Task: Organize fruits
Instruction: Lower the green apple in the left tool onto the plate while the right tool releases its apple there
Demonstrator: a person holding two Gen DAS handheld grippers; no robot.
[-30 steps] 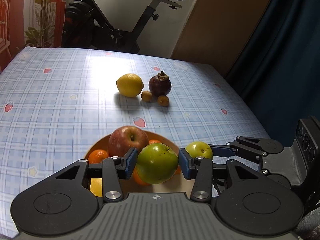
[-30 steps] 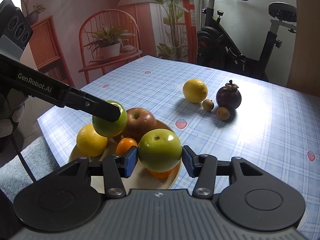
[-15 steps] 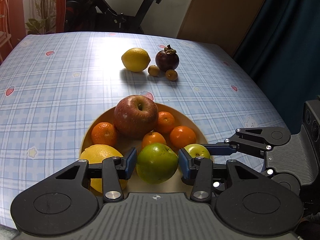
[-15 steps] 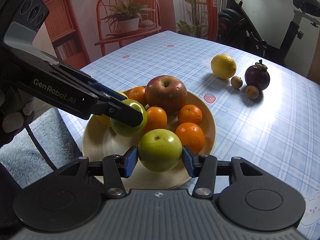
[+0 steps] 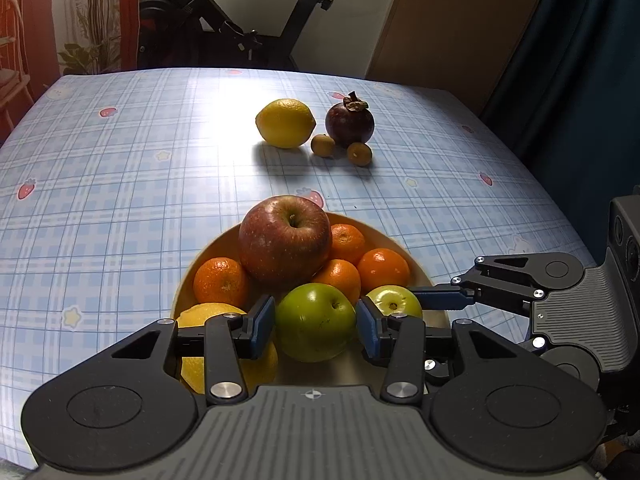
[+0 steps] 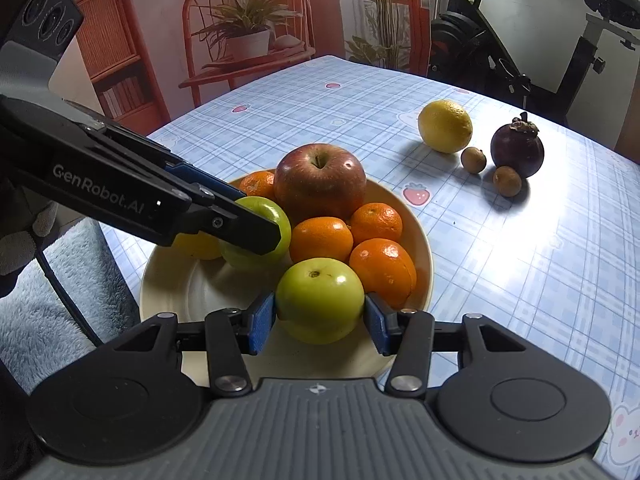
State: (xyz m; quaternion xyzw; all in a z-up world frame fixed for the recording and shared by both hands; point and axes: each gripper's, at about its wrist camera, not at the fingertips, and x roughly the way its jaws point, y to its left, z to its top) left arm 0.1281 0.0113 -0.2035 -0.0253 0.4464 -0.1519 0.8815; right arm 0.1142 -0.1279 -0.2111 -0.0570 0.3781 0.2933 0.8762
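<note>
My left gripper (image 5: pixel 316 326) is shut on a dark green apple (image 5: pixel 316 316), low over the near part of a cream plate (image 5: pixel 418 266). In the right wrist view my right gripper (image 6: pixel 320 322) is shut on a lighter green apple (image 6: pixel 320 296) over the plate's (image 6: pixel 424 248) near right side. The two held apples sit close side by side. Whether either one touches the plate I cannot tell. On the plate lie a big red apple (image 5: pixel 286 240), several oranges (image 5: pixel 220 280) and a yellow citrus (image 5: pixel 224 344), partly hidden by my left fingers.
Farther out on the checked tablecloth (image 5: pixel 120 200) lie a lemon (image 5: pixel 286 122), a dark mangosteen (image 5: pixel 349 124) and two small brown fruits (image 5: pixel 323 145). An exercise bike (image 5: pixel 240 20) stands behind the table. The table's edge runs close along the right.
Both grippers have sunk toward the plate with their apples and tipped further down, so the plate's fruit now shows fully. The grips are unchanged.
</note>
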